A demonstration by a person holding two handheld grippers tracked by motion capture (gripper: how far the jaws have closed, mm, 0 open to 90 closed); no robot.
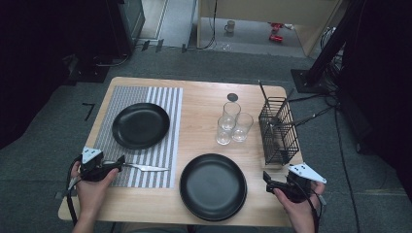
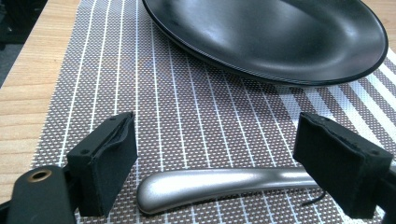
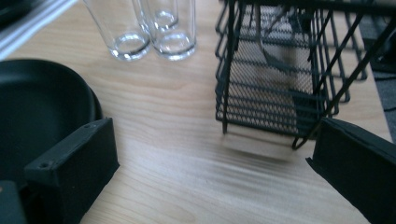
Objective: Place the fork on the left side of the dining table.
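A matte silver metal table knife (image 1: 145, 168) with a rounded, thickened handle is lying flat on the grey-and-white striped woven placemat (image 1: 165, 104), just below the black round plate (image 1: 141, 125). Its long axis is running across the table, blade pointing toward the second black plate (image 1: 213, 186), handle end toward the left gripper (image 1: 119, 161). The handle (image 2: 219, 184) is being straddled by the spread jaws, pads not pressing. The right gripper (image 1: 266, 178) is also being held spread, near the black wire cutlery basket (image 1: 278, 131).
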